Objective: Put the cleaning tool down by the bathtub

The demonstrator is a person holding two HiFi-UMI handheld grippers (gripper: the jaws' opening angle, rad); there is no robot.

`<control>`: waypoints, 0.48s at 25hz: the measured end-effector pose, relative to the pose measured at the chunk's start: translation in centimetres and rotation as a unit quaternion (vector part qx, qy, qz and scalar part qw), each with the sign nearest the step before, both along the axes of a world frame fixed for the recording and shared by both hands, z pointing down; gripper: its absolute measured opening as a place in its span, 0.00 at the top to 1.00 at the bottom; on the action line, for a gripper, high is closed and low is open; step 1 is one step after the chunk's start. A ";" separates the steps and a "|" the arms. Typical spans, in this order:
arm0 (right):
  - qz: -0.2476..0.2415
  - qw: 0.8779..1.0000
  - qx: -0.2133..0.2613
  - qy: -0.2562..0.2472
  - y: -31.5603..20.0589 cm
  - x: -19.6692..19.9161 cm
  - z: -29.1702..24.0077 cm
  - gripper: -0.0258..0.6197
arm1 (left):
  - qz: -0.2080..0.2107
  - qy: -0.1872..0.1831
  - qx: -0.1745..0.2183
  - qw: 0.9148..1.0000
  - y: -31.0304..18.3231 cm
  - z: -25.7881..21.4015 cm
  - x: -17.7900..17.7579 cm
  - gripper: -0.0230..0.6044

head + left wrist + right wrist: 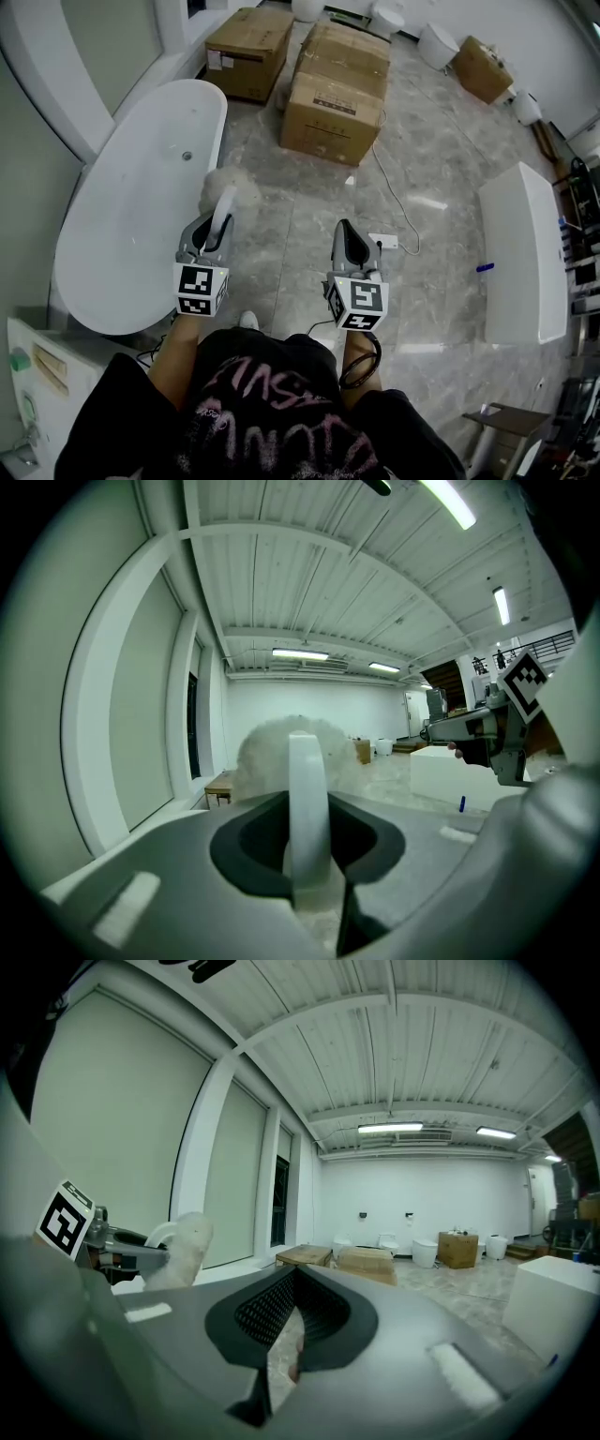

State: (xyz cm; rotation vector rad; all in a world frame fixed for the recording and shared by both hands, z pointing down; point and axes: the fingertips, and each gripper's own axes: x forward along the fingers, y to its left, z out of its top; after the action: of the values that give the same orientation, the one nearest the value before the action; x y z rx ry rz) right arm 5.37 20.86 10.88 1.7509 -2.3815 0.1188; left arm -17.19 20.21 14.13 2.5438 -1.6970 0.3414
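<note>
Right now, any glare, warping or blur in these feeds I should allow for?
Head view: sharp, evenly lit; light glares off the floor, edges bow. Left gripper view: strong fisheye, black corners; cleaning tool crisp at its handle, hazy at its fluffy head. Right gripper view: same fisheye, no blur.
</note>
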 end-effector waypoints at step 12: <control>0.014 0.999 -0.017 0.028 0.5 -1.9 1.7 0.94 | 0.008 0.016 -0.019 1.000 0.0 2.0 -2.5 0.83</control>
State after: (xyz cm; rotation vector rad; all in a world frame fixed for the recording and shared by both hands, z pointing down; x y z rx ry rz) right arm 3.50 21.33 12.59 1.7496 -2.3013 0.1124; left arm -19.64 20.18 16.15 2.5245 -1.6438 0.3286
